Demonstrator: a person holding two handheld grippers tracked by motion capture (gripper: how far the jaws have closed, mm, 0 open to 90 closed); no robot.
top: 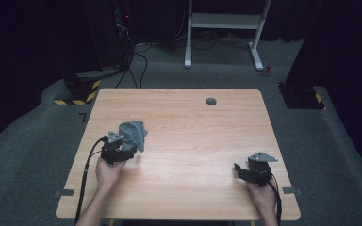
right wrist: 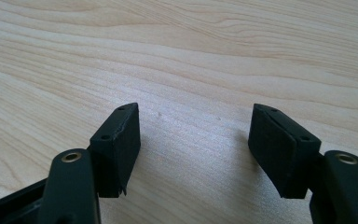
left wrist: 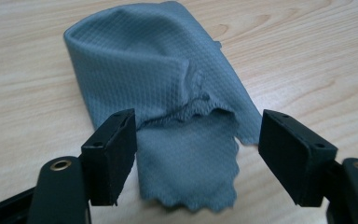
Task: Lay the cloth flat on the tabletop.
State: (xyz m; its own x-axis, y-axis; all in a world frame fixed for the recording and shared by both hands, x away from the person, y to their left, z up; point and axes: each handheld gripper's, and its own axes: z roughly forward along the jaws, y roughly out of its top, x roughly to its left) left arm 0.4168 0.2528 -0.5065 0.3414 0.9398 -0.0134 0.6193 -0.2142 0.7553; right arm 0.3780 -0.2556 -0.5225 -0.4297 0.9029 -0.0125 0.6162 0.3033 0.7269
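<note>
Left tongs (left wrist: 198,154) are straddling the crumpled grey waffle-weave cloth (left wrist: 168,93) on the light wooden surface (top: 193,141), wide open, holding nothing; right tongs (right wrist: 193,149) are idling agape. Closing shallow risks pinching one layer only.

Both forearms were bare, with no sleeves showing. Each hand held a black gripper: the left gripper (top: 122,147) and the right gripper (top: 243,170) each carried a grey three-cornered plate on top and trailed a black cable back along the forearm. In the gripper views, the jaws were blocky black pads with small screw holes sunk into their upper faces, mounted on dark, rounded arms. A brass-coloured ring sat in the top of each arm, just behind its pad.
</note>
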